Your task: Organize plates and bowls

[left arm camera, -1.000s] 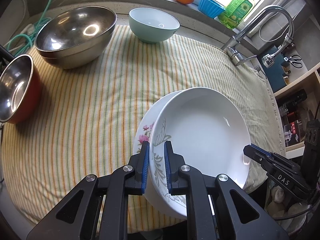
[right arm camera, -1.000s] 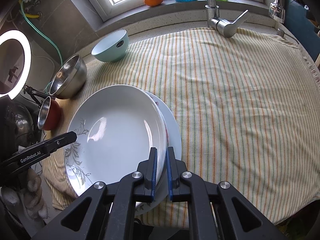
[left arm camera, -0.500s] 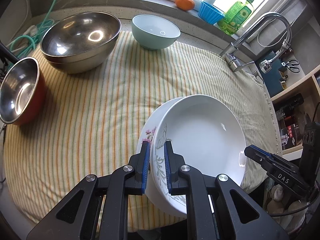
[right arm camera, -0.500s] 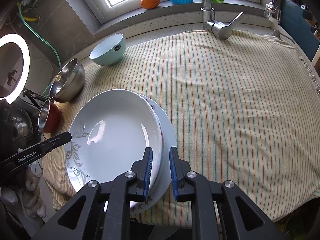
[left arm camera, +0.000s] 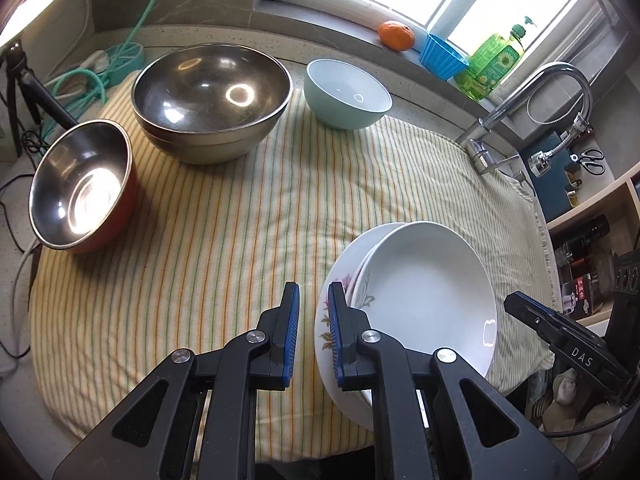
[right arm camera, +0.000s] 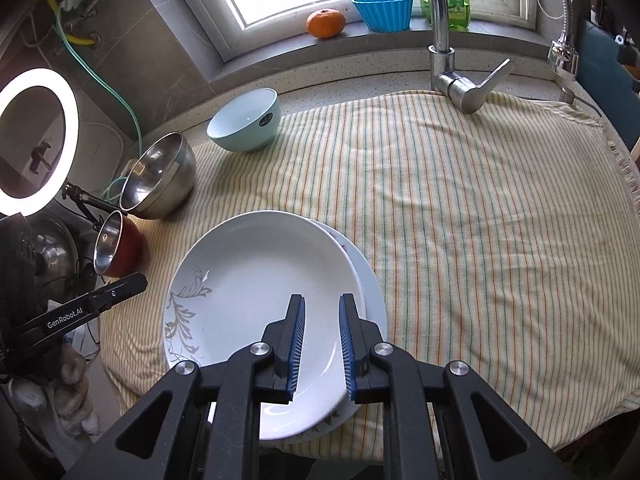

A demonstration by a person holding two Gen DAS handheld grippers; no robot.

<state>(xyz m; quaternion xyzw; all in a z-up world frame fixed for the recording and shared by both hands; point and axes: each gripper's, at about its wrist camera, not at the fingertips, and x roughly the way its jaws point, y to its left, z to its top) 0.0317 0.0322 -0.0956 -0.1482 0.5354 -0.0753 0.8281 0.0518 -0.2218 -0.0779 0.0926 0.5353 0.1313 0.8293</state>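
Observation:
Two plates lie stacked near the front edge of the striped cloth (left arm camera: 224,248): a white plate with a grey vine print (left arm camera: 432,296) (right arm camera: 256,292) on top of a floral plate (left arm camera: 339,277) (right arm camera: 372,280). My left gripper (left arm camera: 313,292) sits just left of the stack's rim. Its jaws are nearly together with only cloth showing in the slit. My right gripper (right arm camera: 322,300) hovers over the right part of the top plate, jaws apart and holding nothing. Farther back stand a large steel bowl (left arm camera: 212,92), a red-sided steel bowl (left arm camera: 80,184) and a mint bowl (left arm camera: 346,96).
A faucet (right arm camera: 440,40) rises at the back right of the cloth. An orange (right arm camera: 326,23), a blue cup (right arm camera: 383,11) and a green soap bottle (left arm camera: 494,66) sit on the window sill. A ring light (right arm camera: 36,140) and cables stand at the left, shelves (left arm camera: 592,216) at the right.
My left gripper has slid left off the plate rim it pinched. My right gripper's jaws have parted and it has lifted off the rim. The plates stay on the cloth.

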